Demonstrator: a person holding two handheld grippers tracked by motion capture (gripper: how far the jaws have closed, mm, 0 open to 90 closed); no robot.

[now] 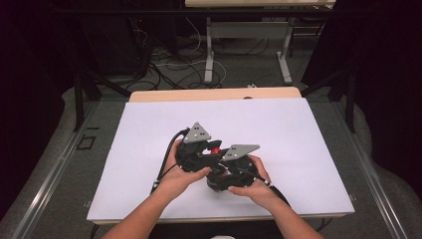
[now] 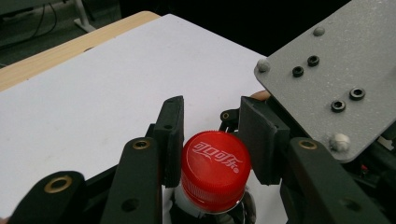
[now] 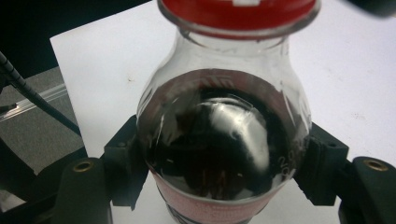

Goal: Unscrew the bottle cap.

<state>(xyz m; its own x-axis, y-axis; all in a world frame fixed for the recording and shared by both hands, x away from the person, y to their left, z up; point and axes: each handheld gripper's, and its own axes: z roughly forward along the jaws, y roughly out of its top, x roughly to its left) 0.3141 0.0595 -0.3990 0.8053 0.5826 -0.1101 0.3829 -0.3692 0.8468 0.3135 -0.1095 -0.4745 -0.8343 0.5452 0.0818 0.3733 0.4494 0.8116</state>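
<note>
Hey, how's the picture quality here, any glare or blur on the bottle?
Right gripper view: the bottle sits very close, soft, with bright reflections on its shoulder. Left gripper view: the cap is sharp, its lettering readable. High view: white table evenly lit, surroundings dark.

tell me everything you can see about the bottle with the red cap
The bottle is small, clear, plastic-looking and rounded at the shoulder, holding dark liquid, with a red label band low down. Its red cap, with white script on top, is on. The right gripper clamps its body; the left gripper closes on the cap. It is held above the white table.
</note>
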